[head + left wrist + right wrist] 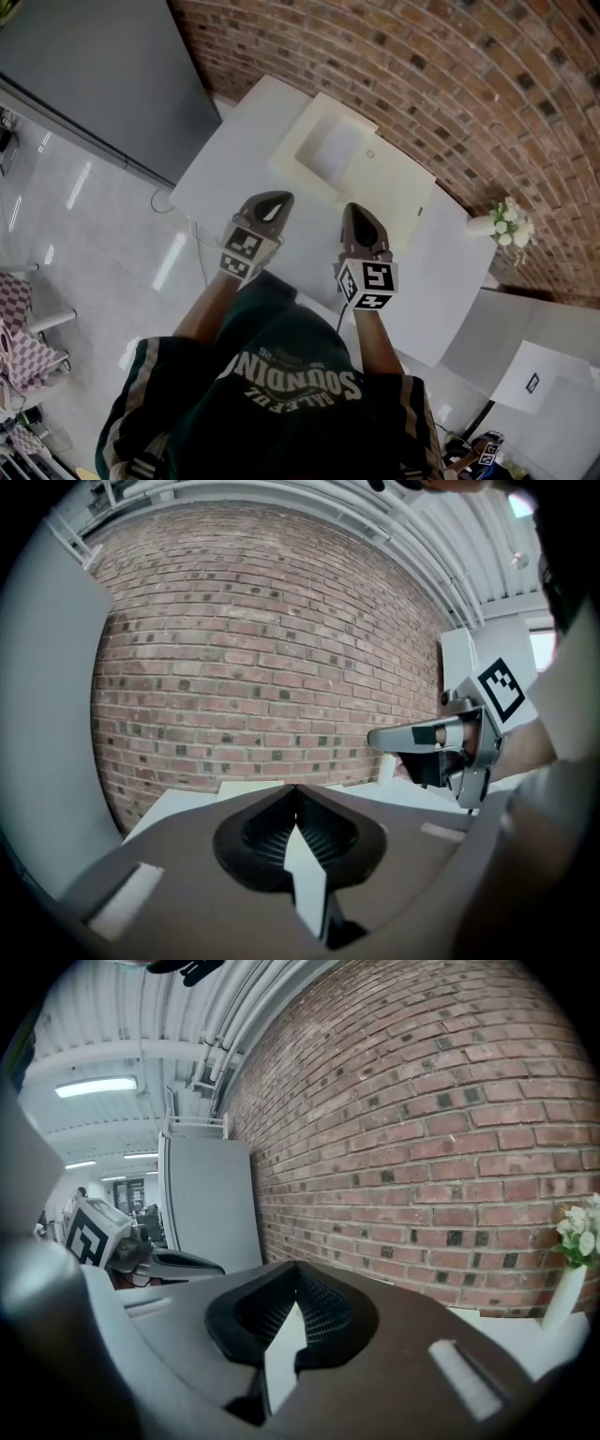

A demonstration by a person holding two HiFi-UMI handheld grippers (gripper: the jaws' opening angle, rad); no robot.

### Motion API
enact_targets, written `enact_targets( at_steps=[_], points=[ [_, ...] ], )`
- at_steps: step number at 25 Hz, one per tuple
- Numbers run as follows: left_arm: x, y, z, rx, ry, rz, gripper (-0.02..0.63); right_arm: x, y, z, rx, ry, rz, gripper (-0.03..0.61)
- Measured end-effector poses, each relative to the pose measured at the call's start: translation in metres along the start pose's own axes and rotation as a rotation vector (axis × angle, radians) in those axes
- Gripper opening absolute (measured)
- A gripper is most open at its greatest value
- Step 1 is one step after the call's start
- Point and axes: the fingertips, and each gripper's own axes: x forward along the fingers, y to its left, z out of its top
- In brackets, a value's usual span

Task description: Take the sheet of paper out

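A cream flat box (389, 187) lies on the white table (234, 159) against the brick wall. Its far-left part is a shallow recess holding a pale sheet of paper (330, 148). My left gripper (277, 199) hovers over the table's near part, just short of the box, jaws shut and empty. My right gripper (353, 208) is beside it at the box's near edge, also shut on nothing. In the left gripper view the left gripper's tips (296, 789) meet, with the right gripper (441, 738) to the right. In the right gripper view the right gripper's tips (298, 1267) meet too.
A small white vase of flowers (506, 225) stands at the table's right end, vase (574, 1241) also in the right gripper view. A tall grey panel (103, 75) rises at the left. A white stand with a square marker (534, 380) sits lower right. A cable (192, 234) trails on the floor.
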Motion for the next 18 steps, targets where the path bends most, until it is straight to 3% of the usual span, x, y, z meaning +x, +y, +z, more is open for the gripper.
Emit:
enact_targets(
  at_steps=[18],
  points=[
    [0.037,0.027,0.000,-0.002,0.029,-0.045,0.011,0.037,-0.019,-0.006,0.036,0.033,-0.039,0.002]
  ],
)
